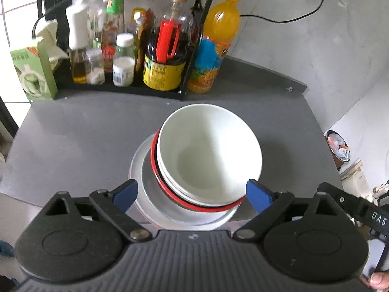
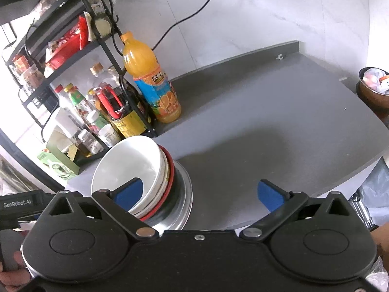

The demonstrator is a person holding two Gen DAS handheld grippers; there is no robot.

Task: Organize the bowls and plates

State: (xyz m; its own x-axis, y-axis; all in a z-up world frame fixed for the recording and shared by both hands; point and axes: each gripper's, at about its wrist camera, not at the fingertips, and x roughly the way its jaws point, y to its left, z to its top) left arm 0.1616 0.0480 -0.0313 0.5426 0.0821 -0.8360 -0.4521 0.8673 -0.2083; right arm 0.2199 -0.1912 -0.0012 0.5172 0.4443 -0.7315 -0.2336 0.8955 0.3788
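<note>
Sitting near the front edge of the grey counter (image 1: 73, 133), a white bowl (image 1: 209, 153) tops a stack: it nests in another white bowl, then a red-rimmed bowl (image 1: 155, 168), all tilted on a pile of metal plates (image 1: 145, 194). The left gripper (image 1: 192, 191) hovers just in front of the stack with its jaws spread wide, one blue finger on either side of the bowls (whether the right-hand pad touches the rim is hard to tell). The right gripper (image 2: 205, 193) is also wide open and holds nothing; the stack lies toward its left finger. Behind stand an orange juice bottle (image 1: 214, 43) and, beside it, a black rack (image 1: 121, 90) crowded with sauce bottles.
</note>
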